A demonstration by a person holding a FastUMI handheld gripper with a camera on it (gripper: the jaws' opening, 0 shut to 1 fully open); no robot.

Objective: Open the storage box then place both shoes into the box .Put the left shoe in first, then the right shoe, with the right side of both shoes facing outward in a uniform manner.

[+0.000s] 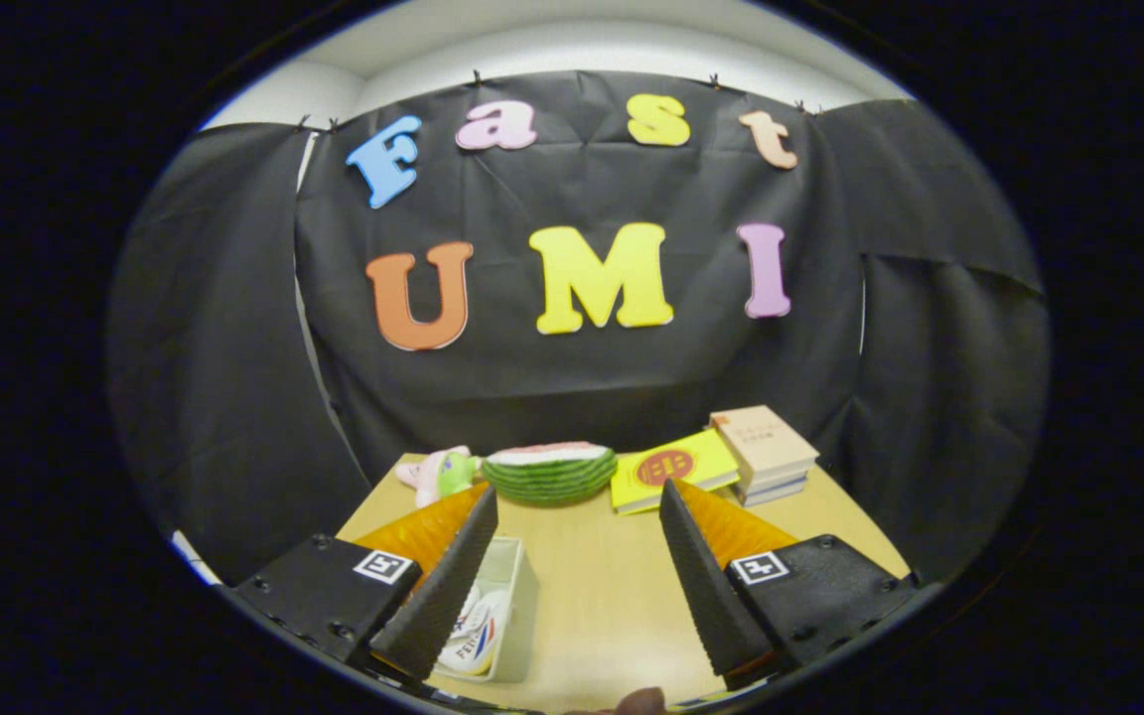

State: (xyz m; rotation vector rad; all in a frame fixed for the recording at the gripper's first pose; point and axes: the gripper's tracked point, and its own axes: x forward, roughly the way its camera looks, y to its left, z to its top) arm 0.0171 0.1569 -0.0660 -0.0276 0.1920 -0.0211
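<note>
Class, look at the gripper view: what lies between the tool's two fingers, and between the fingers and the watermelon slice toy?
The open tool holds nothing: bare table lies between its fingers and runs on to the watermelon toy. The storage box sits beside the left finger.

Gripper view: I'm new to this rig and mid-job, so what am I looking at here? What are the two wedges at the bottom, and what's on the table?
This picture comes from a camera riding on a hand-held claw, looking forward along its two fingers. The two wedges are those fingers; they stand apart with only bare table between them, so the claw is open and holds nothing.

Below is a light wooden table. Just beside the left finger, partly behind it, sits a pale open-topped box with something white with red and blue markings inside; I can't tell what it is.

Beyond the fingers, along the far edge, lie a small pink and green toy, a watermelon-slice cushion, a yellow book and a stack of books. Black cloth forms the booth's wall behind.
</note>
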